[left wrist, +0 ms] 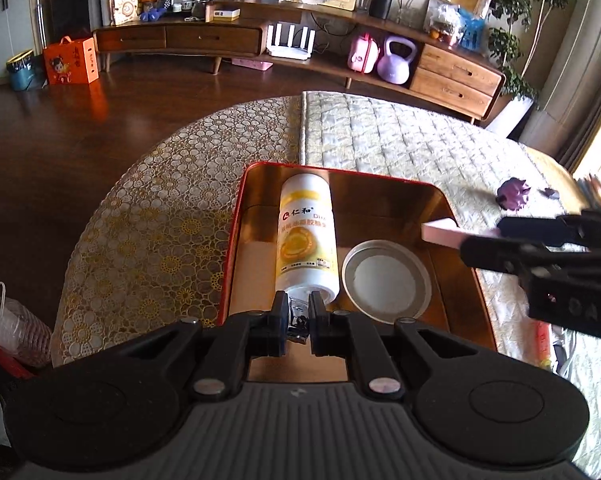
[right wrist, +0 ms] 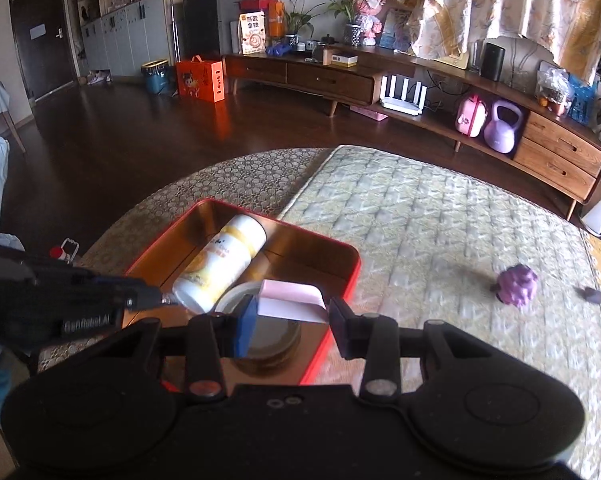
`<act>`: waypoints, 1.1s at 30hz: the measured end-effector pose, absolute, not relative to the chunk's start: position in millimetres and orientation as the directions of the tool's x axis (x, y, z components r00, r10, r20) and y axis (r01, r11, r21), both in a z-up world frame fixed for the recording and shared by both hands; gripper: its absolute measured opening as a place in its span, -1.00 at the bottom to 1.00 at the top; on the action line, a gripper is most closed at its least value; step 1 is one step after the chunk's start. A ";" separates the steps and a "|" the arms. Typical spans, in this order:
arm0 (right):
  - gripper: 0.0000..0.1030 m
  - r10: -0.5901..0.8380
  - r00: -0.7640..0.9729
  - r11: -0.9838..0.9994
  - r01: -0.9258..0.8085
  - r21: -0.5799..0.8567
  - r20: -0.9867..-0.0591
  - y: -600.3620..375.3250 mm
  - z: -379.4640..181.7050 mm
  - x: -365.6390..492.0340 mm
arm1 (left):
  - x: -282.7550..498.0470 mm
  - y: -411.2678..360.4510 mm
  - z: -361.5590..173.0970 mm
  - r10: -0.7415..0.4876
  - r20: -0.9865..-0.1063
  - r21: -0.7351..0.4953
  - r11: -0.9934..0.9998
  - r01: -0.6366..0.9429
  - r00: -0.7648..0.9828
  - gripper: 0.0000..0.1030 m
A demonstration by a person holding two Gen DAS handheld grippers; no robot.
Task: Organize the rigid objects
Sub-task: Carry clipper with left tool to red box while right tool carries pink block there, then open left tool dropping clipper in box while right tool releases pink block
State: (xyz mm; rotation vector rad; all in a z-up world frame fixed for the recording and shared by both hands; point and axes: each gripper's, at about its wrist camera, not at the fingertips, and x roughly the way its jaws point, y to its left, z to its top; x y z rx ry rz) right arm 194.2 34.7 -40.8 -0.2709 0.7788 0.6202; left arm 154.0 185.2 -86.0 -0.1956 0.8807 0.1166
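A red tin tray (left wrist: 236, 208) (right wrist: 340, 276) with a gold inside lies on the table. In it lie a white and yellow bottle (left wrist: 306, 236) (right wrist: 220, 268) on its side and a round lid (left wrist: 386, 276) (right wrist: 274, 340). My left gripper (left wrist: 299, 312) is shut on a small metal object (left wrist: 298, 320) at the bottle's near end. My right gripper (right wrist: 292, 320) is shut on a pink box (right wrist: 290, 300) (left wrist: 444, 232) and holds it over the tray's right side. A purple figurine (left wrist: 514, 194) (right wrist: 516, 284) sits on the cloth to the right.
The table carries a quilted cloth (right wrist: 420, 240) and a lace cover (left wrist: 160, 208). A small dark piece (right wrist: 592, 294) lies by the figurine. A plastic oil bottle (left wrist: 12, 328) stands at the left. A wooden TV cabinet (left wrist: 260, 36) lines the far wall.
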 end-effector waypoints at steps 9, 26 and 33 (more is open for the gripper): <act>-0.24 0.394 0.524 0.762 -0.646 -0.051 -0.755 66.0 -69.1 220.6 | 163.4 169.7 -99.7 0.047 -0.776 -0.040 0.992 -0.123 0.629 -0.80; -0.18 0.371 0.497 0.772 -0.635 -0.037 -0.784 68.0 -88.5 225.7 | 162.1 174.6 -114.7 0.051 -0.806 -0.052 0.986 -0.157 0.590 -0.80; -0.04 0.405 0.496 0.771 -0.637 -0.005 -0.768 55.1 -73.8 214.1 | 160.9 172.6 -112.3 0.042 -0.810 -0.071 0.983 -0.169 0.585 -0.80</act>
